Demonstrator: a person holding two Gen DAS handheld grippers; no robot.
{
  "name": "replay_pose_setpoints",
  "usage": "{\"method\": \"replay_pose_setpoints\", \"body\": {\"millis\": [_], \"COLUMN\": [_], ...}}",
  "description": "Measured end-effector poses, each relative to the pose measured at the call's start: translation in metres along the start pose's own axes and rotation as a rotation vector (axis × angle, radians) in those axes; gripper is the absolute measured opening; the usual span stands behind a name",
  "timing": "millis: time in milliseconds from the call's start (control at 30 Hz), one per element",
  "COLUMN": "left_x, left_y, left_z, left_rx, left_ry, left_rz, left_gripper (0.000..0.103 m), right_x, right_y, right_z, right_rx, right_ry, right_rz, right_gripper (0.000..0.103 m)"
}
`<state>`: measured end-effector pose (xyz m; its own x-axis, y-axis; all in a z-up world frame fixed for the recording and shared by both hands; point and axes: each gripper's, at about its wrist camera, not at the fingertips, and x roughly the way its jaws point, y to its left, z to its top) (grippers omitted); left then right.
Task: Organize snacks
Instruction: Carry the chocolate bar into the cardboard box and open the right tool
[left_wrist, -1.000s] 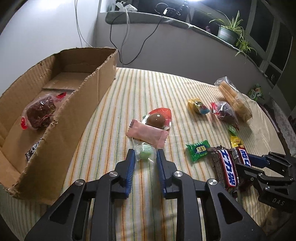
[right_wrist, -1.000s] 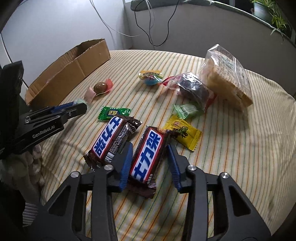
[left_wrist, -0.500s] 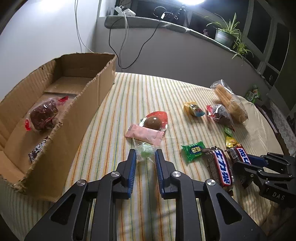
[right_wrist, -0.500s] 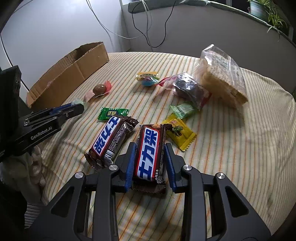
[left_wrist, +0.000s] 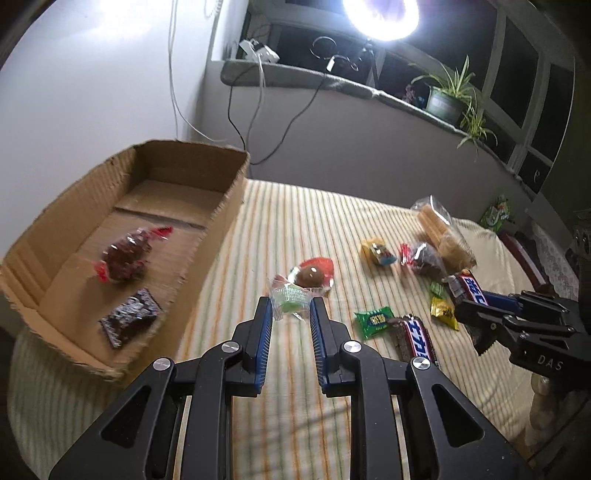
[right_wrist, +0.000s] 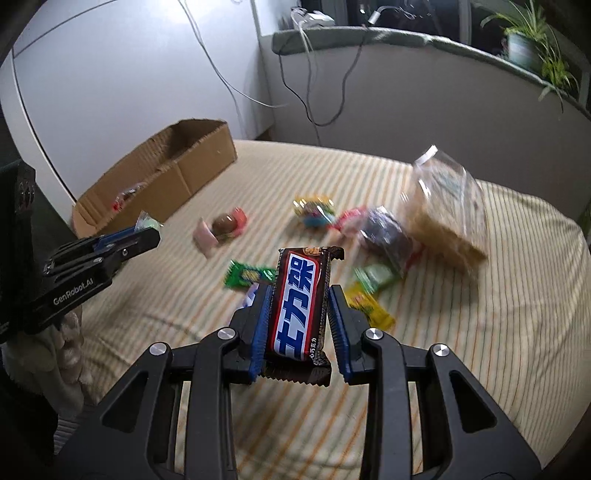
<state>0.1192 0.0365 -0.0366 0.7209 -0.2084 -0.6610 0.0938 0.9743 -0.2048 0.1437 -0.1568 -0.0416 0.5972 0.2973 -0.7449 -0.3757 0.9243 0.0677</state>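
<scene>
My left gripper (left_wrist: 290, 308) is shut on a small clear packet with a green candy (left_wrist: 290, 300) and holds it above the striped table, right of the cardboard box (left_wrist: 218, 218). The box holds a dark red-wrapped snack (left_wrist: 125, 256) and a dark bar (left_wrist: 130, 322). My right gripper (right_wrist: 298, 293) is shut on a brown and blue Snickers bar (right_wrist: 298, 310), lifted off the table. A second Snickers bar (left_wrist: 415, 338) lies on the cloth. The left gripper also shows in the right wrist view (right_wrist: 144, 236).
Loose snacks lie on the cloth: a brown ball in red wrap (left_wrist: 314, 273), a green candy (left_wrist: 375, 321), a yellow candy (right_wrist: 369, 308), a yellow-blue packet (left_wrist: 376, 253), a dark bagged snack (right_wrist: 388, 236), a wafer bag (right_wrist: 447, 210). Wall and ledge stand behind.
Both grippers have lifted with their loads: the left raised the green candy packet off the table, the right raised the Snickers bar. The pink candy stays on the cloth.
</scene>
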Motion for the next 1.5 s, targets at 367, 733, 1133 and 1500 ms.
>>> {"method": "replay_pose_setpoints", "body": {"millis": [367,733,1133,1500], "left_x": [-0.028,-0.042,-0.039,-0.033], "left_y": [0.036,0.068,0.084,0.091], "left_z": [0.007,0.01,0.012,0.012], "left_rx": [-0.052,-0.095,-0.117,-0.13], "left_ry": [-0.058,-0.085,-0.081,-0.07], "left_rz": [0.052,0.1,0.11,0.11], "left_gripper": [0.019,0.019,0.019,0.019], "right_x": [0.016,0.047,0.088,0.128], "right_y": [0.048,0.099,0.139,0.155], "right_z": [0.052,0.092,0.124,0.135], "right_rx": [-0.109,-0.182,-0.226,-0.24], "right_ry": [-0.044,-0.049,-0.017,0.029], "right_rz": [0.037,0.1,0.156,0.176], "right_gripper": [0.032,0.032,0.032,0.032]}}
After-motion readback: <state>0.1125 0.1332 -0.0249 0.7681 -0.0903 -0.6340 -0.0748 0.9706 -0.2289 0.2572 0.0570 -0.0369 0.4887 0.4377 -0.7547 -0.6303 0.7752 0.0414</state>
